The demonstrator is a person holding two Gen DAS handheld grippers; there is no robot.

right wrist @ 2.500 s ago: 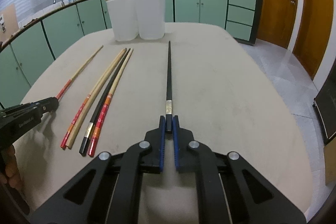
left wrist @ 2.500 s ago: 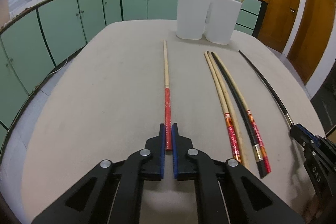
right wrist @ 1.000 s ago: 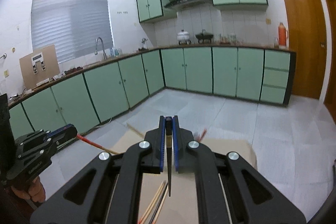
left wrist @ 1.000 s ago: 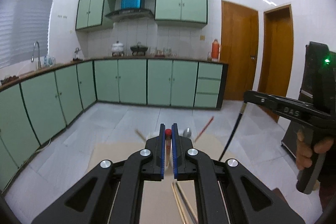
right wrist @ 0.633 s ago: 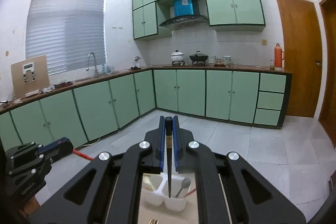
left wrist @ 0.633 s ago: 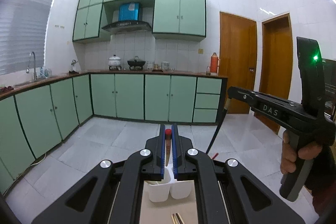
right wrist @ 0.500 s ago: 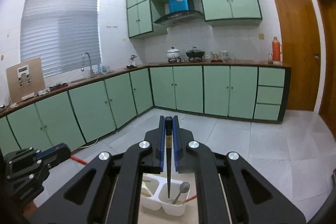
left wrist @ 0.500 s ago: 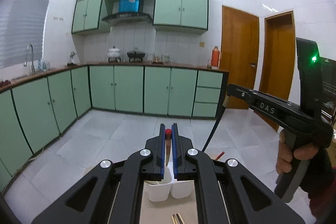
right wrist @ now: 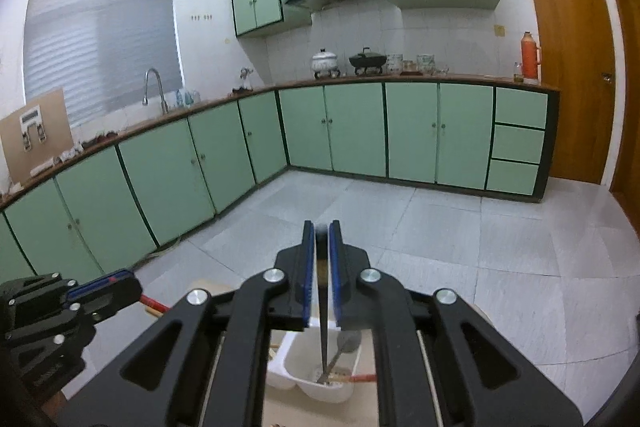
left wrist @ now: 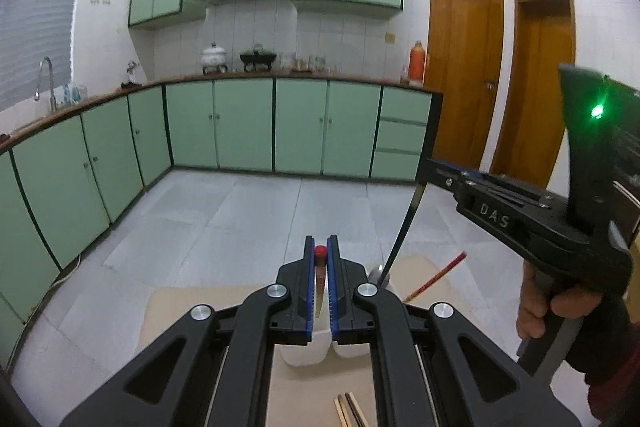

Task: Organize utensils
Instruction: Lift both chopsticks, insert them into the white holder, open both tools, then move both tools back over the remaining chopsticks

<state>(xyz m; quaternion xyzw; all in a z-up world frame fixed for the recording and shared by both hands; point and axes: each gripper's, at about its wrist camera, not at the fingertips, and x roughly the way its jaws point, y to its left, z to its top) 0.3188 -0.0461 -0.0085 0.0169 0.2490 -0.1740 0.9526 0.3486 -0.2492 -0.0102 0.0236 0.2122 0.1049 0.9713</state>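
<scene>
— Which way are the sticks pointing?
— Both tip-down. Left claw [left wrist: 321, 261] clamps a red-capped wooden chopstick [left wrist: 319, 279]; right claw [right wrist: 321, 247] is loosening around a slim black chopstick [right wrist: 323, 327] above the white plastic holder [right wrist: 320, 385].

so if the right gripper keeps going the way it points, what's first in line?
Probably the white holder: the right gripper, jaws opening, hangs the black chopstick into its right compartment. Depth is unclear.

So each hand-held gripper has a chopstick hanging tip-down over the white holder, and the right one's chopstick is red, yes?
Not quite: the right hand-held gripper has a black chopstick between its opening jaws, as the right wrist view shows. The red-ended chopstick is in the left hand-held gripper. Both do hang tip-down over the white holder.
</scene>
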